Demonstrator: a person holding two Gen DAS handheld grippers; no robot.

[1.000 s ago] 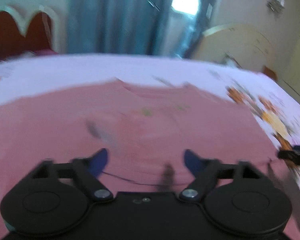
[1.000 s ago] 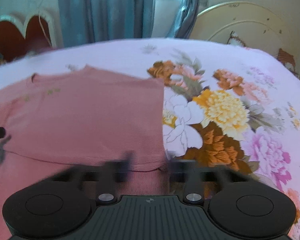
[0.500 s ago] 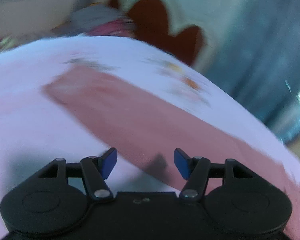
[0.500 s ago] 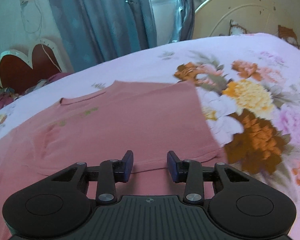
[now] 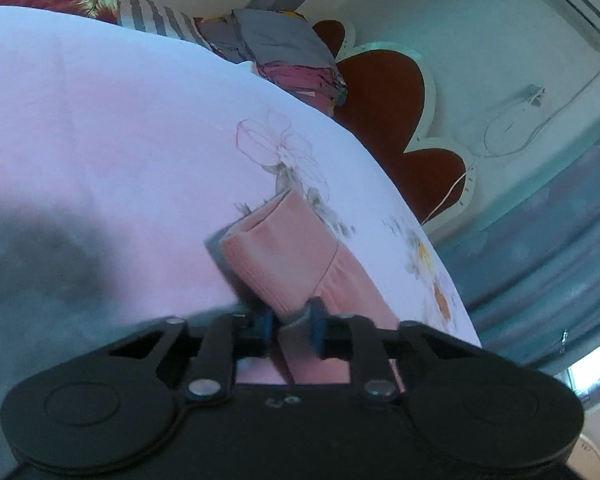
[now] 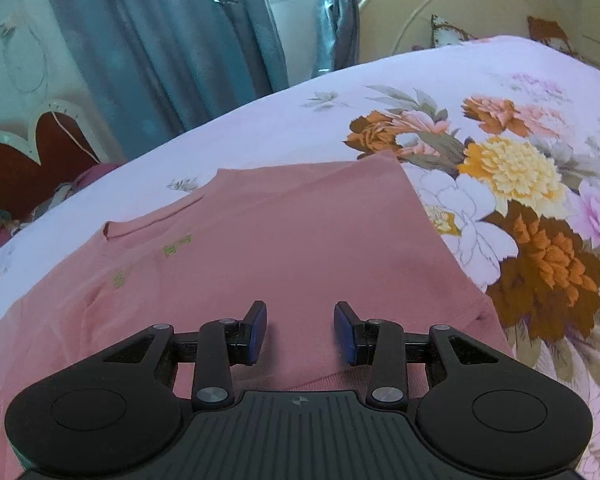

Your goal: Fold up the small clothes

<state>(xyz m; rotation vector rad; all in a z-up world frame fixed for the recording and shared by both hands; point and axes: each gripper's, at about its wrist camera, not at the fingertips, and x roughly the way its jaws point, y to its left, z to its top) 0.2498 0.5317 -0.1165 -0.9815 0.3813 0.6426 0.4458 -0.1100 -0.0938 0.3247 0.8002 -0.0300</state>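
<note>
A pink long-sleeved shirt [image 6: 280, 232] lies flat on the floral bed sheet [image 6: 500, 92], neckline toward the far left. In the left wrist view its sleeve [image 5: 284, 248] stretches across the pale sheet [image 5: 100, 120], cuff end nearest me. My left gripper [image 5: 291, 326] is rolled to one side and its jaws are closing, with the cuff fabric pinched between the blue pads. My right gripper [image 6: 301, 332] hovers over the shirt's near right part, close to the hem. It is open, with a clear gap and nothing between its fingers.
A stack of folded clothes [image 5: 276, 44] sits at the bed's far edge beside a red heart-shaped headboard [image 5: 384, 92]. Blue curtains [image 6: 160, 40] and a round cream headboard [image 6: 460, 12] stand behind the bed. The shirt's right edge borders the sheet's big printed flowers [image 6: 512, 168].
My left gripper swept from the shirt's body out to the sleeve end, rolled over, and narrowed its jaws onto the cuff. The right gripper's jaws narrowed early, then held while it shifted slightly.
</note>
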